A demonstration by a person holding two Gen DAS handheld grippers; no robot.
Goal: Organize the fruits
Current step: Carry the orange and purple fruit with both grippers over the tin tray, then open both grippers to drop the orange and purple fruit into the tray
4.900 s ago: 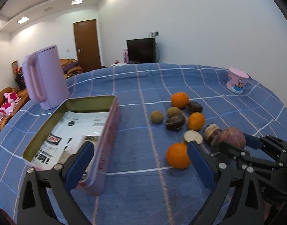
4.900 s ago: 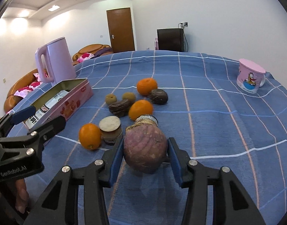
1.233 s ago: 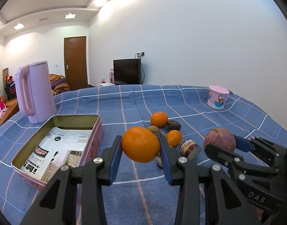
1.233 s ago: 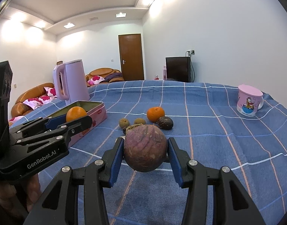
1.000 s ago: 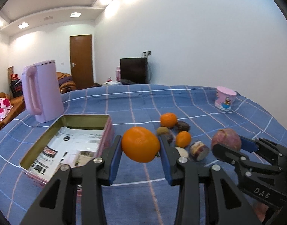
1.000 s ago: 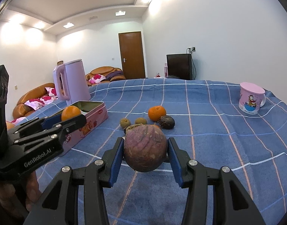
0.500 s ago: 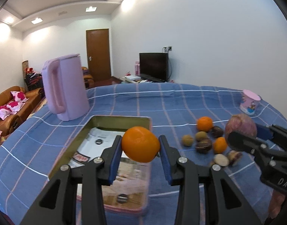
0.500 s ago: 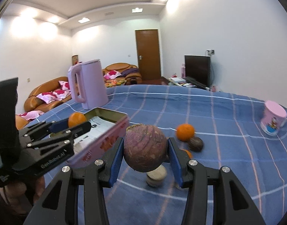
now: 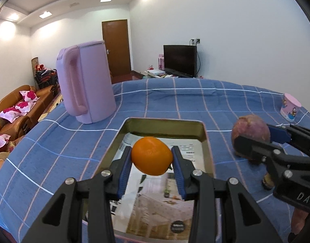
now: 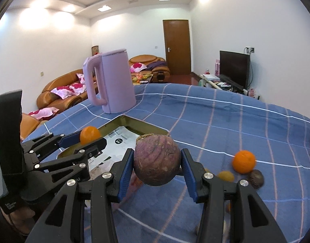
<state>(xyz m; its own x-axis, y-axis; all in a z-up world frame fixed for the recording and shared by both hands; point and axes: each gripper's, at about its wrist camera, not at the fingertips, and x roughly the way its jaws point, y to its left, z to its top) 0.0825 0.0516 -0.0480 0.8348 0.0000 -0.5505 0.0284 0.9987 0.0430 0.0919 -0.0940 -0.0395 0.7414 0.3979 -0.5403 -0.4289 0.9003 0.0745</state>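
**Both grippers loaded over the tin**

On the blue checked cloth (image 9: 175, 101) stand a pink kettle (image 9: 86, 81) and, near it, an open tin (image 9: 165, 124) lined with printed paper. Above the tin, the left gripper (image 9: 152, 159) clamps an orange (image 9: 152, 156). Just beside it, the right gripper (image 10: 157, 162) clamps a purple fruit (image 10: 157, 160) over the tin's edge. Loose fruits (image 10: 244, 162) lie further right.
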